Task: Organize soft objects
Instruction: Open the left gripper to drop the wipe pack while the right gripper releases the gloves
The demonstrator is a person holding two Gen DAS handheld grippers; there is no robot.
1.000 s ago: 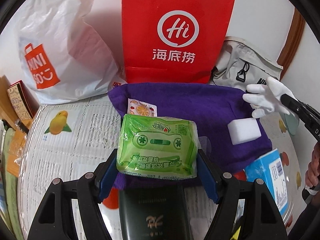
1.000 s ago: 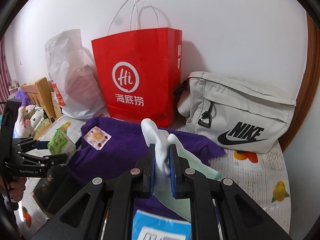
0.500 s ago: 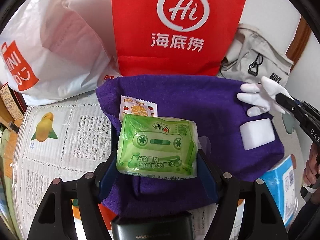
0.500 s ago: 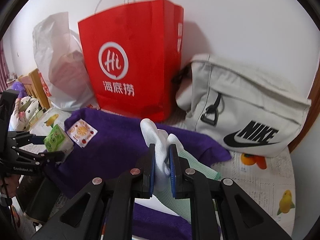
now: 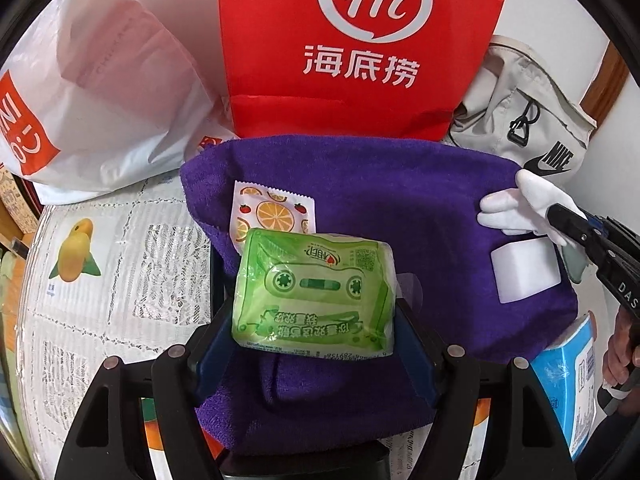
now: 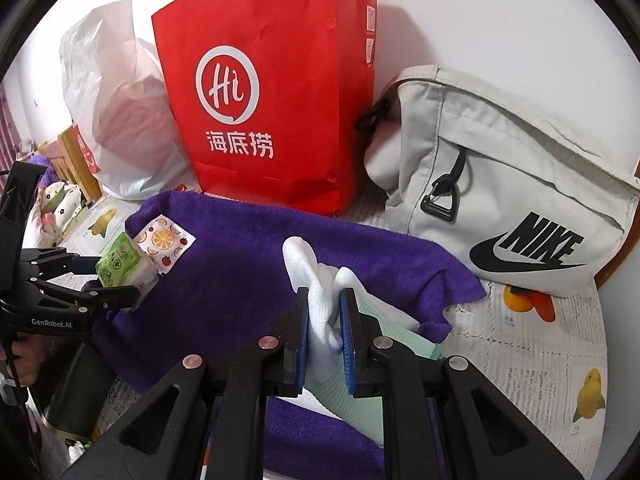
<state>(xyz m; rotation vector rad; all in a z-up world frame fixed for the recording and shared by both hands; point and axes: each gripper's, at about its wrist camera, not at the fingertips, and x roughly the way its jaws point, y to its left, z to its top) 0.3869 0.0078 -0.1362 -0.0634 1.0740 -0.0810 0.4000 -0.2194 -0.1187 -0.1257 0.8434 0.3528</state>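
The main risk is a soft thing slipping or snagging. The left gripper [image 5: 314, 334] squeezes the green plastic-wrapped tissue pack [image 5: 314, 294] only at its two short ends, and the slick wrapper bulges above the pads — a looser squeeze or a quick tilt could let it slide out onto the purple terry towel [image 5: 380, 208] lying below and ahead of it. On the other side, the white knitted glove [image 6: 320, 292] hangs limp from the right gripper [image 6: 325, 344], its pale green cuff trailing down behind the fingers onto the towel; dragged low, it could catch the pile and pull the towel, shifting the white foam block [image 5: 524, 270] and the fruit-printed square sachet [image 5: 274, 212] that rest on it.

The left tongs are spread wide, about the pack's full length, and clamped on it, held above the towel's near half with the sachet just beyond the pack. The right tongs are nearly closed, pinching the glove at the palm, with its fingertips standing up past the pads. Straight ahead of both stand the red paper carrier bag [image 6: 272, 92] and, to the right, the grey fabric sling bag [image 6: 500, 168].
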